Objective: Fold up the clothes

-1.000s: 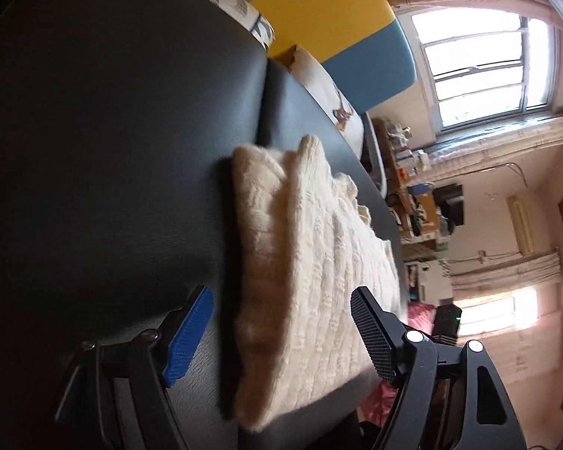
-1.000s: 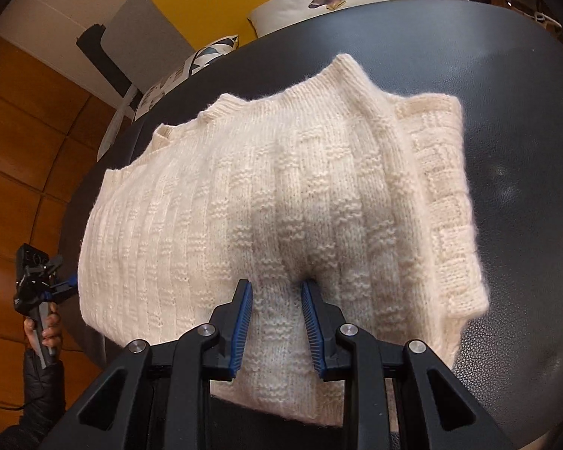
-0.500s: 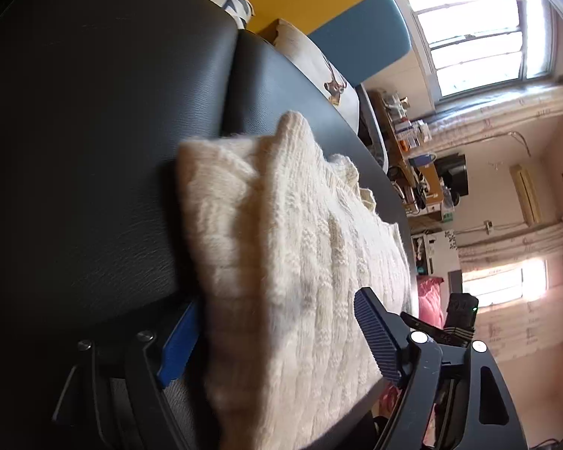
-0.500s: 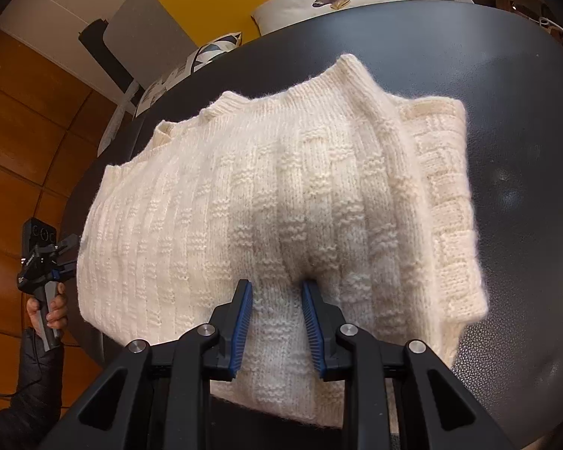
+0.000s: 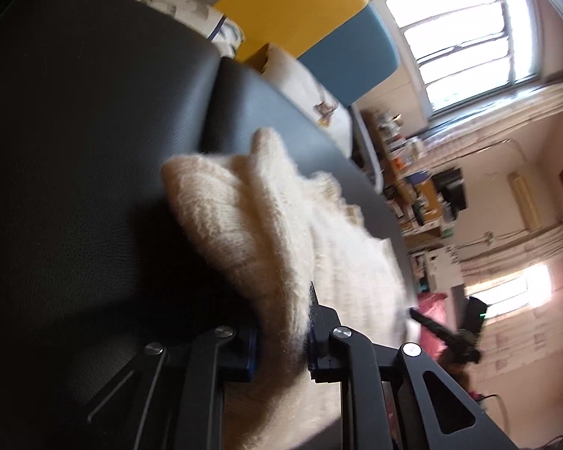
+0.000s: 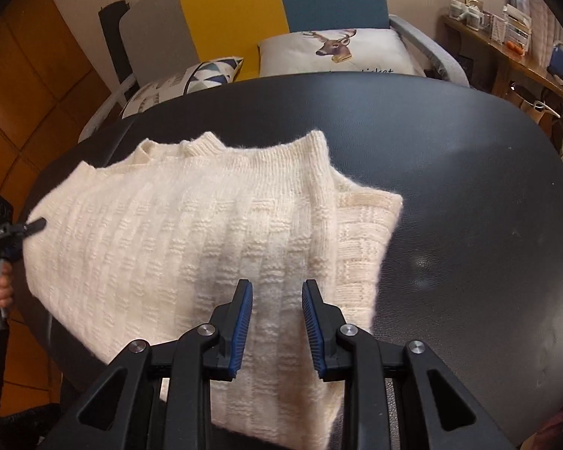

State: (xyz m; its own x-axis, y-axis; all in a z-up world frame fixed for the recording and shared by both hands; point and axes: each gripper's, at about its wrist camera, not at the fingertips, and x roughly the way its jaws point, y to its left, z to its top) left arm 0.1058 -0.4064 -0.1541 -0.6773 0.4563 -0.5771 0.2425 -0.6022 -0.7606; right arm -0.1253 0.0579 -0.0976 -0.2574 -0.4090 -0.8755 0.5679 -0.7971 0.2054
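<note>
Since a second ago the left gripper (image 5: pixel 281 332) has been closing: its fingers, wide apart then, are now clamping the sweater's (image 6: pixel 191 247) edge, bunching the knit between them. The right gripper (image 6: pixel 277 322) is holding a fold of the same sweater at its near edge, fingers pressing into the fabric on both sides. The sweater is lying folded on the black surface (image 6: pixel 469 187), collar pointing toward 12 o'clock in the right view and the left gripper (image 6: pixel 3 230) gripping it at 9 o'clock. Cushions (image 6: pixel 337 52) are sitting beyond the surface at 12 o'clock.
</note>
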